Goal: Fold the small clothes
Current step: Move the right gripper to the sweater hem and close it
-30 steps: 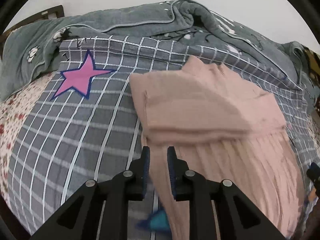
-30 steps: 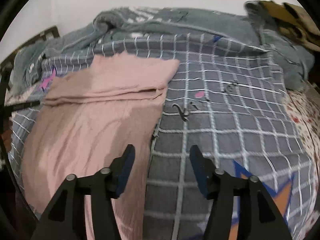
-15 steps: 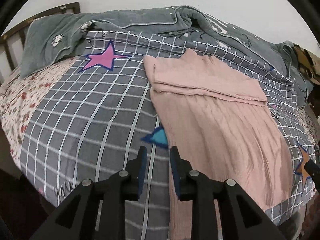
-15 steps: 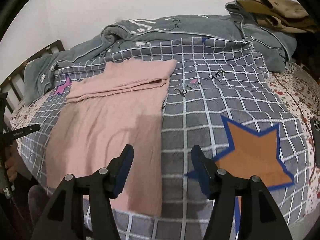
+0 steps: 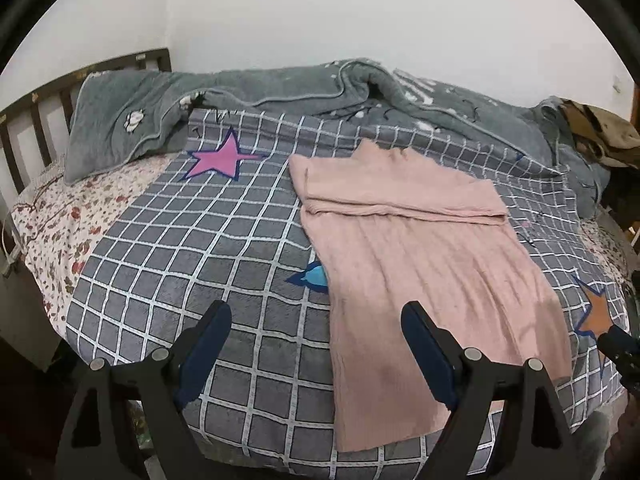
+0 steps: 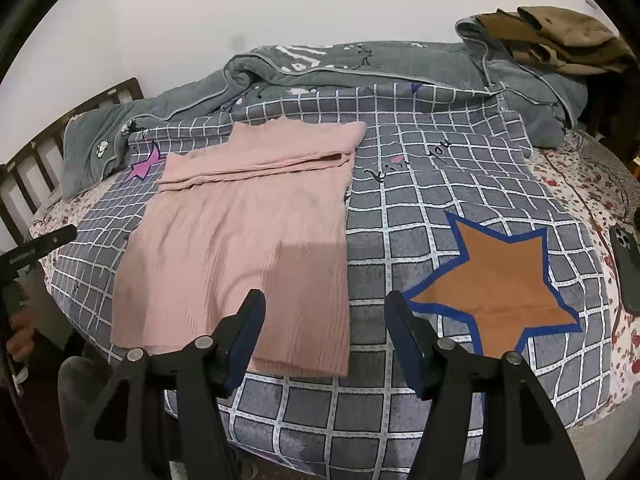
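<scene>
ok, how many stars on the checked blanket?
3. Pink star at the far left near the grey quilt, orange star at the near right, blue star half under the pink garment. More may be covered.

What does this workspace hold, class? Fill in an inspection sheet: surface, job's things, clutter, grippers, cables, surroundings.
Surface: bed under a grey checked blanket with star patches.
Job's things: pink knit garment lying flat, its far end folded over.
Clutter: bunched grey quilt, brown clothes, dark phone at the right edge.
Grippers: left gripper opening, nothing between its jaws; right gripper open, empty.
Cables: white cable beside the bed.
Surroundings: white wall, dark slatted headboard.
</scene>
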